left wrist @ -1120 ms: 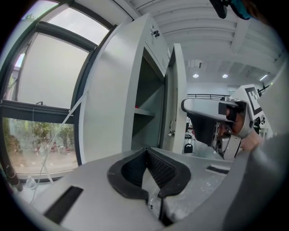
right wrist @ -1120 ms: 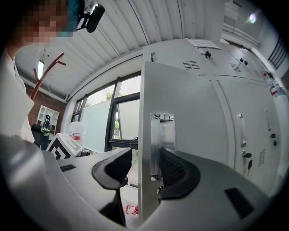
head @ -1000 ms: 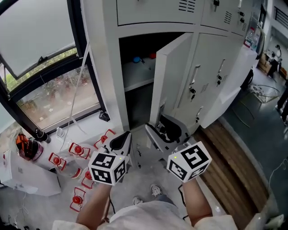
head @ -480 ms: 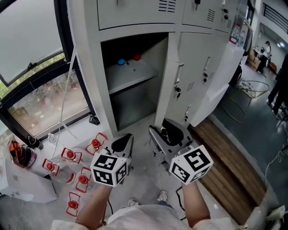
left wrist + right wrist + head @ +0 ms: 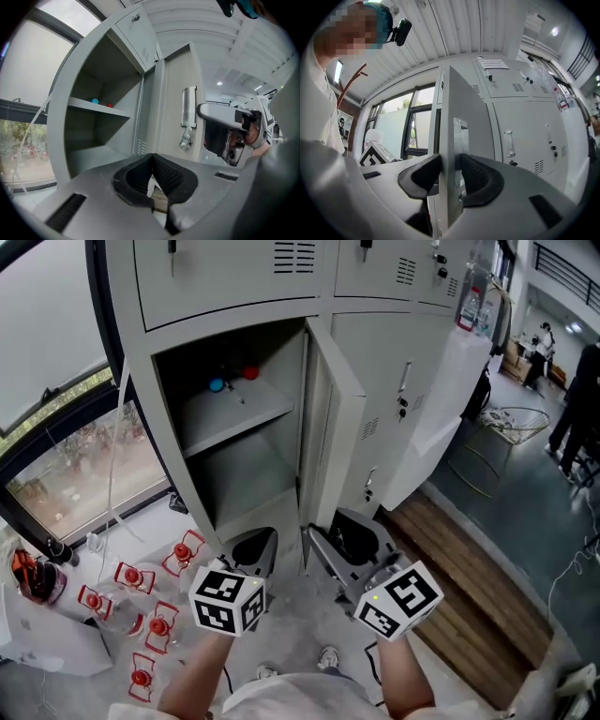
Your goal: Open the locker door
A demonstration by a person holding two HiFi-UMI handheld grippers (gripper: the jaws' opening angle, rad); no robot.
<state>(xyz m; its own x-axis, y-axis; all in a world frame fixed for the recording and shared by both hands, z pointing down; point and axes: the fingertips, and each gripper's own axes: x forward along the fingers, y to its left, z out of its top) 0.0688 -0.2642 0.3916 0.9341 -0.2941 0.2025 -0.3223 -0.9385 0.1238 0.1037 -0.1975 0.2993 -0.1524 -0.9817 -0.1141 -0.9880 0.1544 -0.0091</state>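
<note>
The grey locker door stands open, edge-on toward me, beside its open compartment. My right gripper straddles the door's free edge. In the right gripper view the door fills the gap of the right gripper, a pad against each face; its jaws have just been closing. My left gripper hangs left of the door, shut with nothing in it. In the left gripper view its pads meet at the tips, and the door's handle is ahead. A blue ball and a red ball lie on the shelf.
Closed locker doors continue to the right, with a white panel leaning out. A window is at the left. Several red-capped items lie on the floor at lower left. Wooden flooring runs to the right.
The door has swung wider, from angled across the opening to edge-on. Both grippers moved along with it. The right jaws have narrowed onto the door's edge.
</note>
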